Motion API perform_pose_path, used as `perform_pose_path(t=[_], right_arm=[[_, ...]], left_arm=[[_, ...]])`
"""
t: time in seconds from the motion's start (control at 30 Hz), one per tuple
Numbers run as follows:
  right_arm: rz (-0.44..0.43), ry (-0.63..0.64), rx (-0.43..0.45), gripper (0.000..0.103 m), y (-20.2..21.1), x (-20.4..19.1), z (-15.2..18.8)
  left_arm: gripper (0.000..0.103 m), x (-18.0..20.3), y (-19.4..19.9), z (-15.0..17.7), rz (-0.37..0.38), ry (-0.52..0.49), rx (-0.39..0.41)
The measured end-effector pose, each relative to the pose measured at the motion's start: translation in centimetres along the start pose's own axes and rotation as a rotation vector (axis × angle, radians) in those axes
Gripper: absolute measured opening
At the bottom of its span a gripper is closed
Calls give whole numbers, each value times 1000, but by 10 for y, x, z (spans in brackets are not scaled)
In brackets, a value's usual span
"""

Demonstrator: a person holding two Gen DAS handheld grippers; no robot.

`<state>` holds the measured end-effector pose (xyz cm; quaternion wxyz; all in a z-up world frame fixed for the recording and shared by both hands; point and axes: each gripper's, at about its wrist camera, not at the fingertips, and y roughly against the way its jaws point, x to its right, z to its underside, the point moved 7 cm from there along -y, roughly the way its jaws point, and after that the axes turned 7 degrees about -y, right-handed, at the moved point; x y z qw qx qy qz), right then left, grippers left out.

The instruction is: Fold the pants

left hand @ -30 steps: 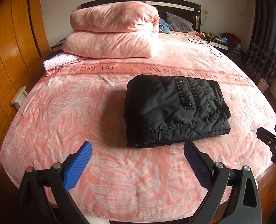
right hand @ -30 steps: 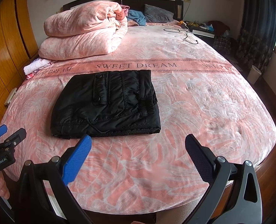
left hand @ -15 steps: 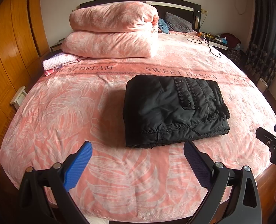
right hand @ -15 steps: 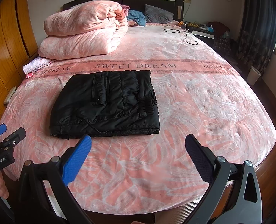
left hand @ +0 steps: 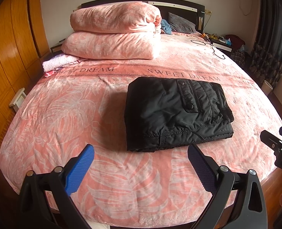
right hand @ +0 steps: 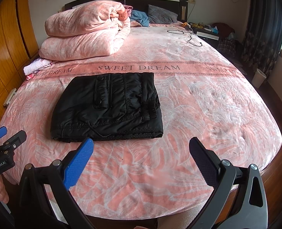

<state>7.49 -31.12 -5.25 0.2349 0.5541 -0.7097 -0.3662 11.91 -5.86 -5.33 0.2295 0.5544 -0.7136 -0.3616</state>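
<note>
The black padded pants [left hand: 177,112] lie folded into a flat rectangle on the pink bed [left hand: 64,118]; they also show in the right wrist view [right hand: 110,106]. My left gripper [left hand: 141,152] is open and empty, held back above the bed's near edge, a little short of the pants. My right gripper [right hand: 141,147] is open and empty, also just short of the pants' near edge. The right gripper shows at the right edge of the left wrist view [left hand: 278,148], and the left gripper at the left edge of the right wrist view [right hand: 3,148].
A folded pink duvet [left hand: 112,32] is stacked at the bed's head, with a small pink cloth [left hand: 59,64] beside it. A black cable [right hand: 188,36] lies at the far right. Wooden wardrobe [left hand: 5,57] on the left, nightstand and curtains on the right.
Both grippers have drawn back very slightly from the bed. The pants have not moved.
</note>
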Motion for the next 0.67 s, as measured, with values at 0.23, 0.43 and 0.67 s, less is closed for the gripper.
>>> perform_pose_path(t=[0.23, 0.43, 0.67], right_arm=[[3, 1, -4, 100, -1, 1, -2], [2, -1, -7, 100, -2, 2, -2], [3, 1, -10, 100, -3, 3, -1]], left_arm=[[99, 1, 0, 0, -6, -9, 5], [99, 2, 0, 1, 7, -4, -5], [99, 1, -2, 2, 12, 1, -17]])
